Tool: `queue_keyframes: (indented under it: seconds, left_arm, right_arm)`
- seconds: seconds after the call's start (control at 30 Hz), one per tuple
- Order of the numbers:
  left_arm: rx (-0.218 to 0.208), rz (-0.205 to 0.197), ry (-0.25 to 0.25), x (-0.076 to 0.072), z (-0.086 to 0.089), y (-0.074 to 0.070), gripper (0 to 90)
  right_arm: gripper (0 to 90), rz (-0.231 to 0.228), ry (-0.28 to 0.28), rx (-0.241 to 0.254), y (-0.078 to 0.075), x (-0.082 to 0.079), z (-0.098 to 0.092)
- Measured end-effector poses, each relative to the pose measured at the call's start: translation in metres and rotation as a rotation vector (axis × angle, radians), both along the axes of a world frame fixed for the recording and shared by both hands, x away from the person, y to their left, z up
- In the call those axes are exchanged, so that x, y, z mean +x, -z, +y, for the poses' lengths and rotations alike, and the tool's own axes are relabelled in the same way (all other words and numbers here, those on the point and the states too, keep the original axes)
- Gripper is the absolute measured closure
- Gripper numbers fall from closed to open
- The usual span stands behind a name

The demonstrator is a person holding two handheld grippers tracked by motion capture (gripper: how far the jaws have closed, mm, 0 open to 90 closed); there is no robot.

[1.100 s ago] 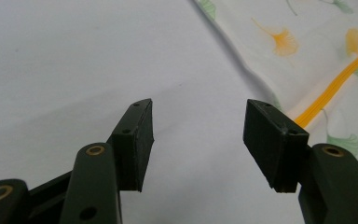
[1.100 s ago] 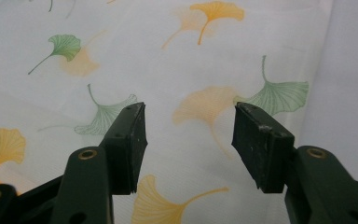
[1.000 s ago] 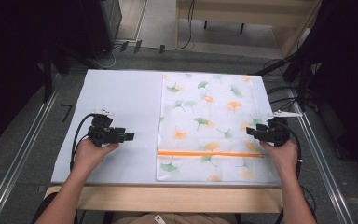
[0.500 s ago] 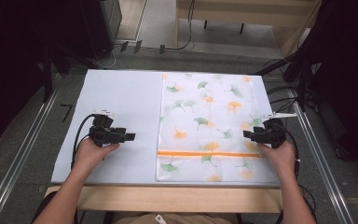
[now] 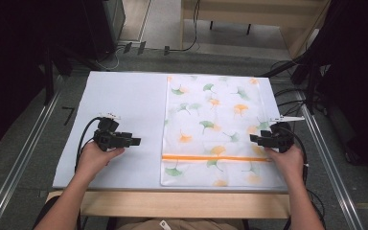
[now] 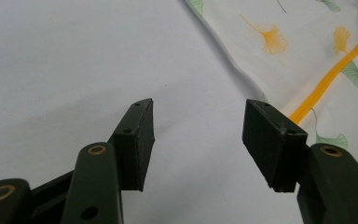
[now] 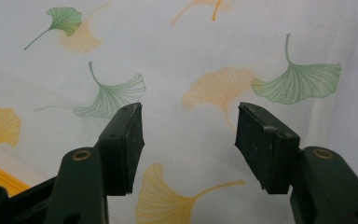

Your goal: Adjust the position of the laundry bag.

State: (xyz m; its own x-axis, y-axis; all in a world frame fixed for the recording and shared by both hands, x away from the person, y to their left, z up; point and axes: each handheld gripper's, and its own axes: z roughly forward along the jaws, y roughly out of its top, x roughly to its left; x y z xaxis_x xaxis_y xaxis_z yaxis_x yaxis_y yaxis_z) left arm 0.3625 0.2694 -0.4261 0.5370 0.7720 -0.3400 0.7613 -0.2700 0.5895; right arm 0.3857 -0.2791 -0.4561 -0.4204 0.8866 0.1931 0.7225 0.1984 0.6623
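Observation:
A white mesh bag (image 5: 215, 124) printed with green and orange ginkgo leaves lies flat on the right half of the white table (image 5: 120, 96). An orange zipper (image 5: 215, 157) runs across it near the front. My left gripper (image 5: 136, 141) rests on the bare table left of the bag, pointing at its edge. Its jaws (image 6: 198, 140) are open and have just been closing a little, with nothing between them; the bag (image 6: 307, 42) and zipper (image 6: 326, 79) lie beyond. My right gripper (image 5: 253, 138) sits at the bag's right edge, open (image 7: 189, 140) over the leaf print (image 7: 214, 88).
The table's wooden front edge (image 5: 182, 203) runs along the bottom. Metal rails (image 5: 24, 158) flank both sides. Cables (image 5: 287, 96) lie on the floor at the right, and dark equipment (image 5: 100, 24) stands beyond the far edge.

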Motion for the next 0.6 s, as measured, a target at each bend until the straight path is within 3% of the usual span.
queue_keyframes:
  seconds: [0.2,0.6]
  left_arm:
    - [-0.023,0.020,0.005,0.0003,-0.0029,-0.0006,45.2]
    - [-0.014,0.028,0.009,0.0004,-0.0084,-0.0013,44.0]
  right_arm:
    - [44.0,-0.003,-0.001,0.004,-0.0002,0.0001,-0.0011]
    - [44.7,-0.005,0.013,0.002,-0.0014,-0.0005,-0.0035]
